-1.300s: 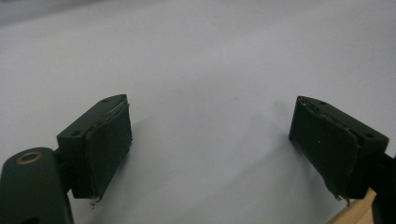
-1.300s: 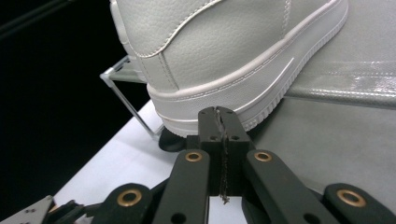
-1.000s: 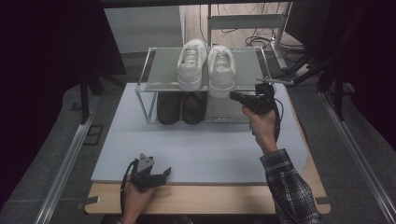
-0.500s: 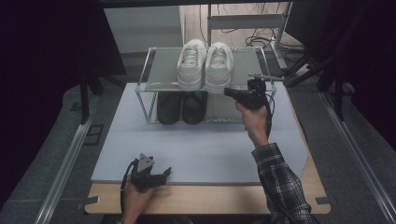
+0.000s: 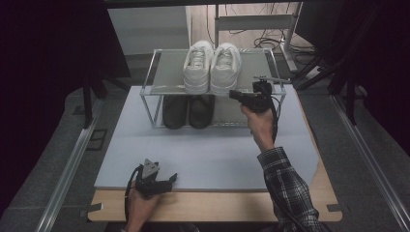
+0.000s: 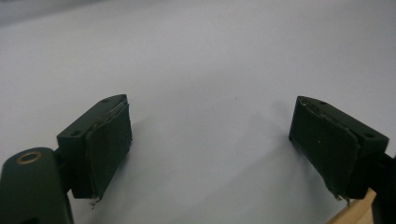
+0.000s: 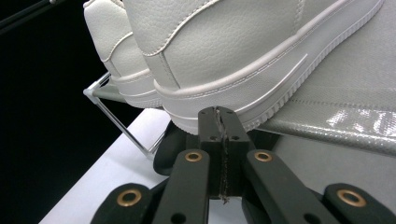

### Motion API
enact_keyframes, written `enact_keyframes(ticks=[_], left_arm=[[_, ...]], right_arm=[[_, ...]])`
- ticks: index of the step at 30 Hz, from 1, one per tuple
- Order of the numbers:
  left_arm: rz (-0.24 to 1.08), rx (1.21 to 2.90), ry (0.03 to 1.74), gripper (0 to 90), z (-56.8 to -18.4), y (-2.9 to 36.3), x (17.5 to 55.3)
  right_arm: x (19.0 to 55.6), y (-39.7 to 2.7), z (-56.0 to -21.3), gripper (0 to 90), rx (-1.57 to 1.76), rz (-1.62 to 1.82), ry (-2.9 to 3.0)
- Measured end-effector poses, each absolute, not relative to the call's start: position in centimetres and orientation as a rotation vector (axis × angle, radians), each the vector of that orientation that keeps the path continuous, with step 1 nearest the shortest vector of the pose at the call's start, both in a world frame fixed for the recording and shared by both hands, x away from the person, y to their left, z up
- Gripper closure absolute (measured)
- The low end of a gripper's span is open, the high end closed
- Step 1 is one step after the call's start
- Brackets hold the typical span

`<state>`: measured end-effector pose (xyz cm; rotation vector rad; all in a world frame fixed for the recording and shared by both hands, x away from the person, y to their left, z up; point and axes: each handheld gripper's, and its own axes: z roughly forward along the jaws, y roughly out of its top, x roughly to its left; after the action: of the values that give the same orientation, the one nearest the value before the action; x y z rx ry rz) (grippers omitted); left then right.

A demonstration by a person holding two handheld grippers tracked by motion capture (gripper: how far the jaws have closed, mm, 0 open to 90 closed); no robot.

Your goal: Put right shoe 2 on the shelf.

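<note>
On the rack's (image 5: pixel 164 72) top shelf, near its front edge: white shoes (image 5: pixel 212 67). Just beside the right heel, right gripper (image 7: pixel 218 116), fingers closed, empty. At surface's (image 5: pixel 217 154) near edge, left gripper (image 6: pixel 210 154), fingers open, empty.

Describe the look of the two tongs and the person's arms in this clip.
Both tongs are black. The left tongs carry a grey three-cornered plate on top and trail a black cable; their pads are flat, dark and worn at the edges. The right tongs have brass-coloured rivets on their links and a black cable. The right sleeve is dark plaid.
</note>
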<state>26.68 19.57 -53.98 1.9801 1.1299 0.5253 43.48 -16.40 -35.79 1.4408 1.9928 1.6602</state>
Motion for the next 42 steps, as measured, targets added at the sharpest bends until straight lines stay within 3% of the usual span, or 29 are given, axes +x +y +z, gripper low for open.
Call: enact_keyframes(ticks=[25,42], left_arm=[[0.527,1.984,1.128,12.8,-54.0,19.6,26.7],[0.529,1.984,1.128,12.8,-54.0,19.6,26.7]], right_arm=[[41.6,-17.9,-35.6,77.9,1.379,1.636,2.04],[39.3,-18.9,-36.2,56.5,1.282,1.552,2.067]])
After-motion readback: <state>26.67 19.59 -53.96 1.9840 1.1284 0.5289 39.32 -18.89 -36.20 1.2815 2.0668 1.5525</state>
